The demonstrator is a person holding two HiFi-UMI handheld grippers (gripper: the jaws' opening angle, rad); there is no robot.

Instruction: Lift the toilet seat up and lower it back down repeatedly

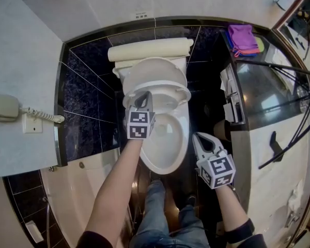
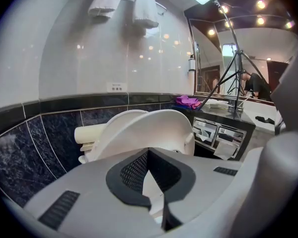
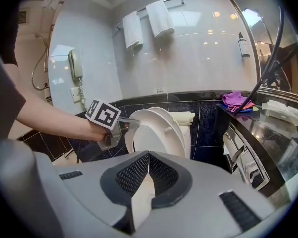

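Closed right gripper [image 3: 148, 154] faces left gripper [image 3: 132, 123] touching raised toilet seat [image 3: 161, 133].

Wears dark sleeves [image 1: 241, 232] and blue jeans [image 1: 154, 211]. Shows pale grey shells and black meshed pads [image 3: 131, 175] on left gripper [image 1: 144, 96] and right gripper [image 1: 197, 137], each bearing a black-and-white marker cube [image 1: 140, 124].

toilet seat [image 1: 171, 87] above bowl [image 1: 182, 138], wall phone [image 1: 2, 108] left

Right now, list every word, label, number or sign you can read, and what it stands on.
No text is legible.
Wall plate above the toilet: print too small to read.
Cubes on left hand-held gripper and right hand-held gripper: square marker patterns, no letters.
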